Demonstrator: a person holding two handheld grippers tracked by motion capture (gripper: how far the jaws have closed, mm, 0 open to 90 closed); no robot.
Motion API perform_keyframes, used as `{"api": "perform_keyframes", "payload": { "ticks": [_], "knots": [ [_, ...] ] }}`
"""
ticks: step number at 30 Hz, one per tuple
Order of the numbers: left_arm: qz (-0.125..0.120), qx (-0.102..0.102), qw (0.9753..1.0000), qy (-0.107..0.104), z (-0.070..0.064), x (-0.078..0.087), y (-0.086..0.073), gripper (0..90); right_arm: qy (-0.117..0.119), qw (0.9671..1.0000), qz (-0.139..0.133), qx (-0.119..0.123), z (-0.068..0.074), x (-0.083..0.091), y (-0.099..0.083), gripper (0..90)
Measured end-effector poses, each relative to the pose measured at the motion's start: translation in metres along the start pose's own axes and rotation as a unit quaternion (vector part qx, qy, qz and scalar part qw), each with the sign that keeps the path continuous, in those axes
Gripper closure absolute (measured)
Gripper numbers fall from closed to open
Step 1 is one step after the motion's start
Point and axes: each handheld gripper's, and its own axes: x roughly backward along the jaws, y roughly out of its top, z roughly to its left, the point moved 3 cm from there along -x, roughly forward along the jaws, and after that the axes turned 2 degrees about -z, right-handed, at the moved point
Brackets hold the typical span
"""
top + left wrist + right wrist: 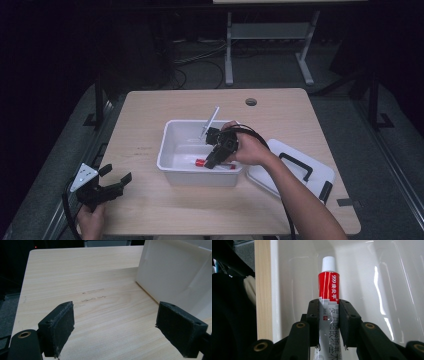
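Right claw [329,322] clenched on ointment tube [328,290]: soft squeezed body, glossy red band with white print, ribbed white screw cap, grey lettering lower down. Tube inside white plastic bin [172,160], rectangular, smooth shiny walls, rounded corners. Thin white stick [211,120] leans on bin's far rim. Flat white lid [305,172] with black handle lies on bench [150,115] just beside bin. Bench: pale wood-grain laminate, matte. Left claw [122,325] released, jaws wide apart, rough black pads, above bare bench at near left corner, bin wall near.
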Motion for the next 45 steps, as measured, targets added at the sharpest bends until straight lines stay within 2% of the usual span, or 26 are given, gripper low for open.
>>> {"api": "perform_keyframes", "payload": {
  "ticks": [11,13,19,35,45],
  "knots": [
    [0.0,-0.001,1.0,0.0,0.001,0.0,0.0,14.1,0.006,0.9999,-0.005,-0.009,-0.002,0.002,-0.001,70.3],
    [0.0,-0.002,1.0,0.0,0.001,0.001,0.0,14.1,0.001,0.9999,-0.01,-0.01,-0.003,0.003,0.0,64.7],
    [-0.002,0.0,1.0,0.0,0.001,0.001,0.0,14.1,0.001,0.9998,-0.018,-0.011,-0.002,0.007,0.0,61.0],
    [0.0,-0.001,1.0,0.001,0.0,0.0,0.0,14.1,-0.021,0.9983,-0.05,-0.019,0.0,0.045,-0.009,55.6],
    [0.0,-0.001,1.0,0.001,-0.001,-0.001,0.0,14.1,-0.028,0.9975,-0.059,-0.027,0.0,0.058,-0.017,52.2]
  ]
}}
